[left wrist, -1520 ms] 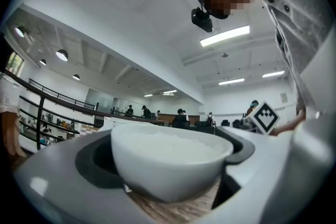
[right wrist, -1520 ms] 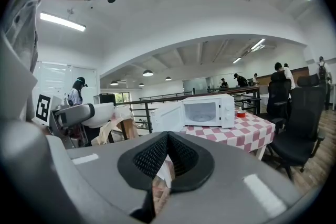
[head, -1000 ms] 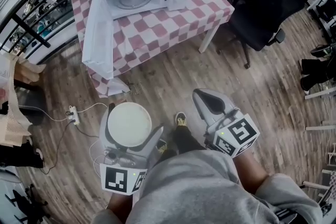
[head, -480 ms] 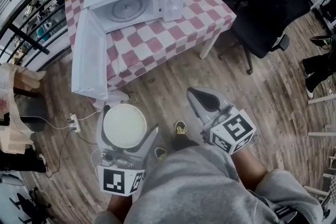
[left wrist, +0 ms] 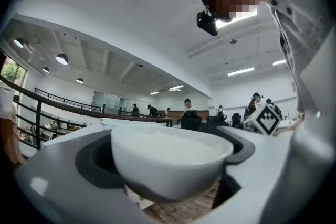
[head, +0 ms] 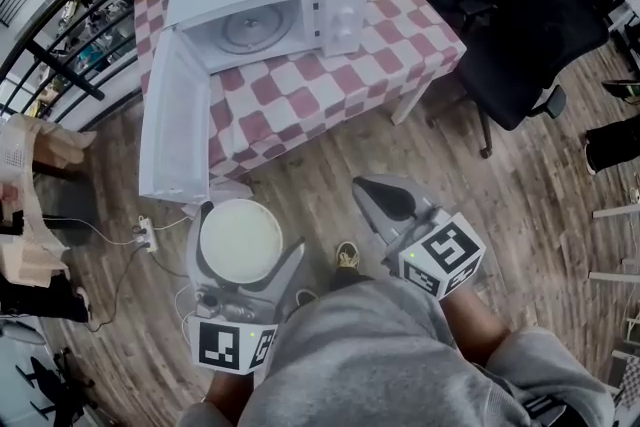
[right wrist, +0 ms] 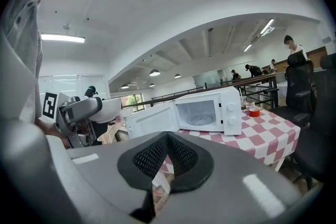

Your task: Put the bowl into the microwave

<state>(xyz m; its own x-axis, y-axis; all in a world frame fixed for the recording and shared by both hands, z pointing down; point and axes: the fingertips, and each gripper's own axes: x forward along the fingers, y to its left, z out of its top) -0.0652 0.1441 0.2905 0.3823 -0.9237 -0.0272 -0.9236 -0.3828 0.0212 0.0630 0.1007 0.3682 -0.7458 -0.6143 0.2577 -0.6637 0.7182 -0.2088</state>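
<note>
The round white bowl [head: 241,240] sat upright, rim up, with no long axis. The left gripper's [head: 250,233] jaws clasped it over the floor [head: 300,170], just off the desk's [head: 300,95] front-left corner. The right gripper's [head: 385,200] jaws were pressed together on nothing. The microwave [head: 265,0] stood at the desk's back edge, its door [head: 172,130] swung wide past the left edge.

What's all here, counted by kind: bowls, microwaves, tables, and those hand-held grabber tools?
Bowl: 1
Microwave: 1, door open
Table: 1, under a checked cloth
Grippers: 2, the left gripper with its jaws on the bowl, the right gripper with jaws together, empty
Total: 5
</note>
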